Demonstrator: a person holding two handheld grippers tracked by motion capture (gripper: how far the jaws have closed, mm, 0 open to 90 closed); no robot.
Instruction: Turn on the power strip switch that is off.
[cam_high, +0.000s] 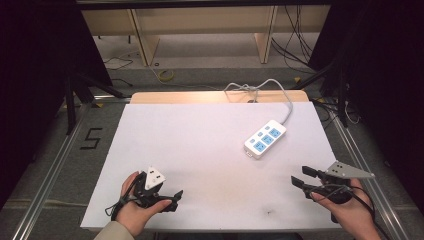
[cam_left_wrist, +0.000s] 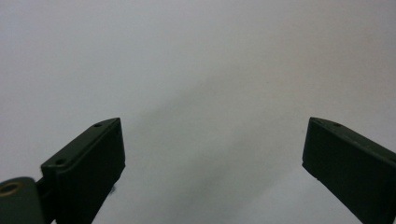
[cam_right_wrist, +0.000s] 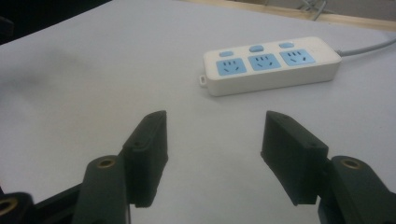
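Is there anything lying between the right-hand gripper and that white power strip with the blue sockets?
Nothing: in the right gripper view, only bare white tabletop separates the open right gripper from the white power strip.

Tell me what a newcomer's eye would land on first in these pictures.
The white power strip with blue sockets stands out first, lying on the right half of the white table sheet, its grey cable trailing off the far edge. Next come the two black tools at the near edge: the left hand-held gripper and the right hand-held gripper, both open and holding nothing.
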